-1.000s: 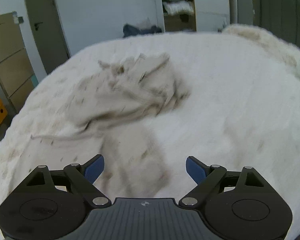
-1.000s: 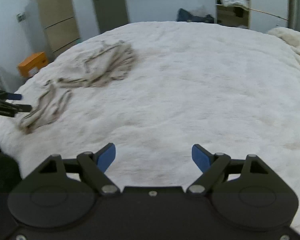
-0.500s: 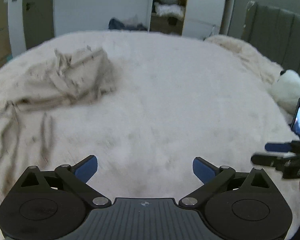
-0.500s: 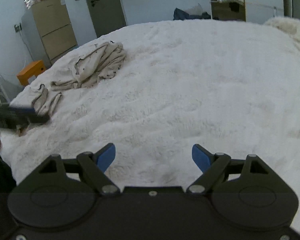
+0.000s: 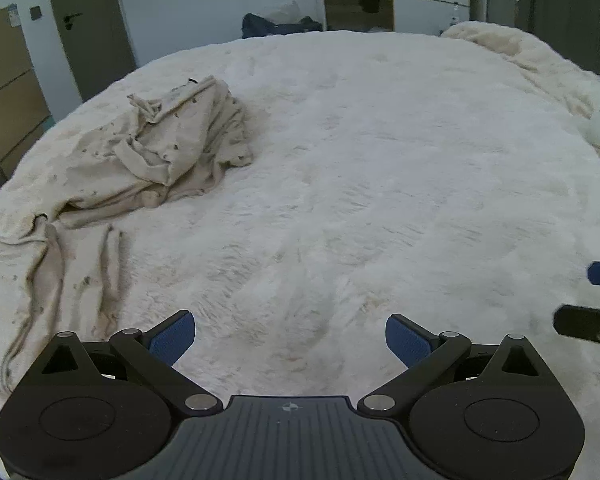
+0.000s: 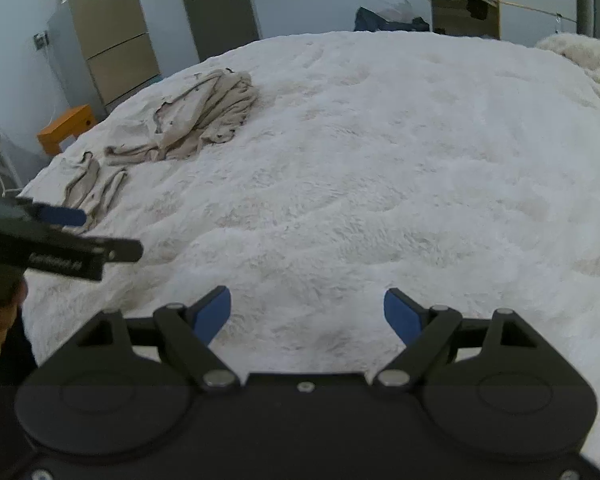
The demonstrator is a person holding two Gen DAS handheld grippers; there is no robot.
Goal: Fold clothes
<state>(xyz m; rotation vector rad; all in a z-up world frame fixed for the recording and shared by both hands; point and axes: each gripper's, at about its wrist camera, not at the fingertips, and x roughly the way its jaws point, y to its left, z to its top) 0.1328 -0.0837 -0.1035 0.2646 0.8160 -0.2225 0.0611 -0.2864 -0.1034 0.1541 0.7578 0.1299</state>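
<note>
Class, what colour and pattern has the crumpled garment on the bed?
Beige with small dark specks; the crumpled garment shows best in the left wrist view.

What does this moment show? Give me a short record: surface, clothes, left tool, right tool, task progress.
surface: bed covered with a white fluffy blanket
clothes: crumpled beige garment, unfolded, at the bed's left part; one end trails toward the near edge
left tool: open, nothing between its pads, over bare blanket
right tool: open, empty, over bare blanket
task progress: no fold made yet; neither tool touches the garment
</note>
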